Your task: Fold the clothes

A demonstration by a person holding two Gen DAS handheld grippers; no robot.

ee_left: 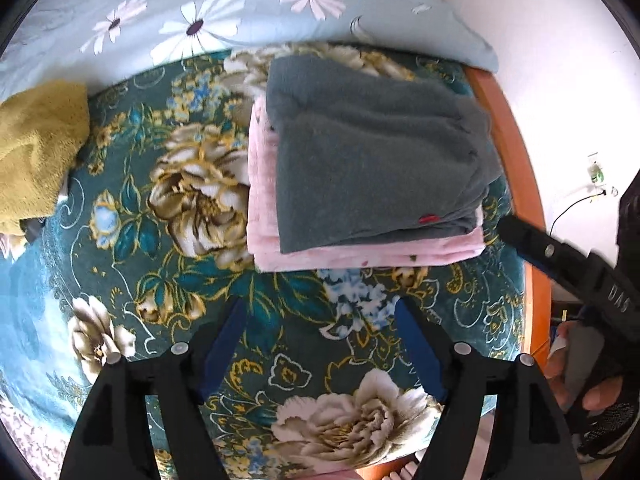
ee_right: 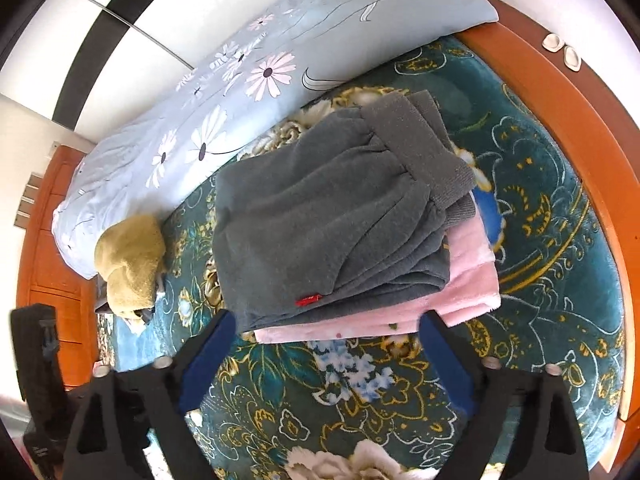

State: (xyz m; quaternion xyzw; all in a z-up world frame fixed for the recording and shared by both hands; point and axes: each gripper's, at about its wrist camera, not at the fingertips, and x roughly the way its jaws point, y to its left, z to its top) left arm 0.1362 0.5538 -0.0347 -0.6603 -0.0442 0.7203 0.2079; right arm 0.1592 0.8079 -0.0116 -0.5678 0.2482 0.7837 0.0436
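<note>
Nearest: left tongs and right tongs, both spread wide and empty above the floral bed cover. Beyond: folded grey garment squared atop folded pink garment, apparently stacked for tidiness. Farther left: unfolded yellow garment, presumably next. Farthest: daisy-print pillow. Shown only by the right view: wooden bed rim curving round.

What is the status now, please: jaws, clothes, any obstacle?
Left gripper and right gripper: jaws open, empty. Grey garment folded on pink garment. Yellow garment lies unfolded aside. Nothing in the way.
</note>
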